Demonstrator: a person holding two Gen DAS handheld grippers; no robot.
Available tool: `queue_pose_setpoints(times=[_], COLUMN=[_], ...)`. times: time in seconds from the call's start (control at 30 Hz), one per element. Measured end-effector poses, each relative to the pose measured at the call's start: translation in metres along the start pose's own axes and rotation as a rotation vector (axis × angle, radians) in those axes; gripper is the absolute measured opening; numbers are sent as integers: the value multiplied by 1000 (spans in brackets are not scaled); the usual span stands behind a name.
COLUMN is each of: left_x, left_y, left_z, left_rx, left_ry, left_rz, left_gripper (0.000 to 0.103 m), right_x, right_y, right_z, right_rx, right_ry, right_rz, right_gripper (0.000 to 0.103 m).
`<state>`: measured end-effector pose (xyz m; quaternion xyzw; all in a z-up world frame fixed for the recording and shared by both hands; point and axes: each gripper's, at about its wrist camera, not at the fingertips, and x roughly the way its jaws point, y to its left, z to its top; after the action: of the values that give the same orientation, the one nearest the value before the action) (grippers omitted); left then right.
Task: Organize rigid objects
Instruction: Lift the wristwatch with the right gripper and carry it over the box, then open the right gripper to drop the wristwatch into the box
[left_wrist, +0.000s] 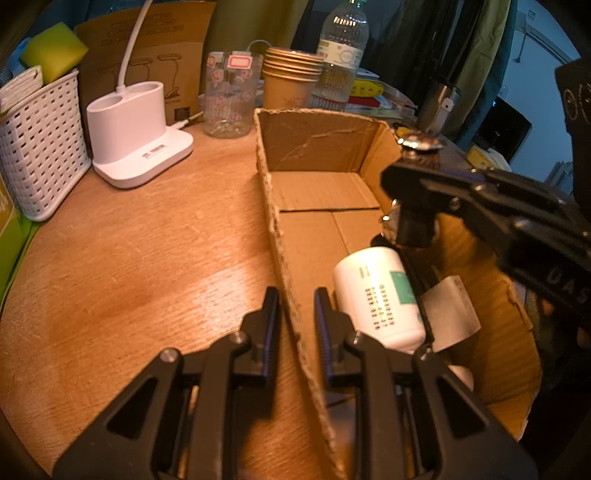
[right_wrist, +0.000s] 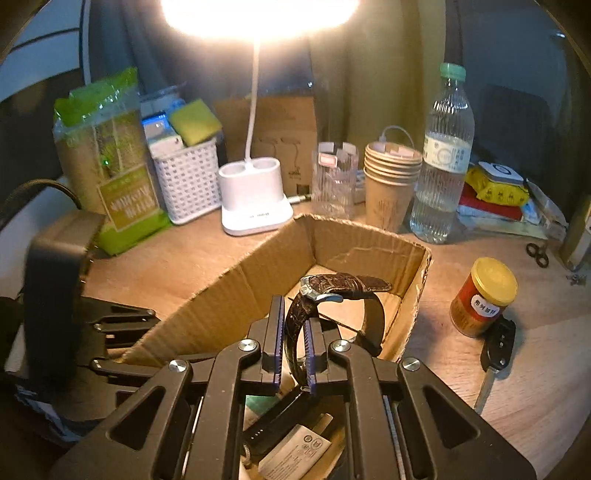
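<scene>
An open cardboard box (left_wrist: 317, 147) (right_wrist: 229, 291) lies on the wooden table. My left gripper (left_wrist: 295, 317) straddles the box's left wall, its jaws narrowly apart around the cardboard edge. My right gripper (right_wrist: 294, 325) is shut on the brown leather strap of a wristwatch (right_wrist: 332, 295) and holds it over the box; it shows in the left wrist view (left_wrist: 417, 221) with the watch's metal case (left_wrist: 419, 142) on top. A white bottle (left_wrist: 380, 295) and a white charger (left_wrist: 448, 306) lie inside the box.
On the table right of the box stand a yellow-lidded jar (right_wrist: 484, 295) and a car key (right_wrist: 495, 358). Behind the box are a white lamp base (right_wrist: 255, 195), a white basket (right_wrist: 186, 177), a glass (right_wrist: 334, 177), stacked paper cups (right_wrist: 389, 181) and a water bottle (right_wrist: 443, 158).
</scene>
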<state>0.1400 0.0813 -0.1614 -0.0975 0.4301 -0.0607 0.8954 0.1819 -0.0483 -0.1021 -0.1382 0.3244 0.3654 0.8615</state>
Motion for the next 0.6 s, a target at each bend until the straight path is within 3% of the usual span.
queue_pose_setpoints(times=[0.17,0.37,0.43,0.6], left_x=[0,0,0,0], left_y=[0,0,0,0], left_z=[0,0,0,0], left_rx=[0,0,0,0], left_ry=[0,0,0,0], left_rz=[0,0,-1,1], left_gripper=[21,21,21,21], right_x=[11,6,3,-3], right_y=[0,-1,0,1], right_z=[-1,2,3,4], right_rx=[-7,3,-7,-14], right_ry=[40,30,14,1], right_rz=[-36,-56,-59,-59], right_gripper=[15,31,43,44])
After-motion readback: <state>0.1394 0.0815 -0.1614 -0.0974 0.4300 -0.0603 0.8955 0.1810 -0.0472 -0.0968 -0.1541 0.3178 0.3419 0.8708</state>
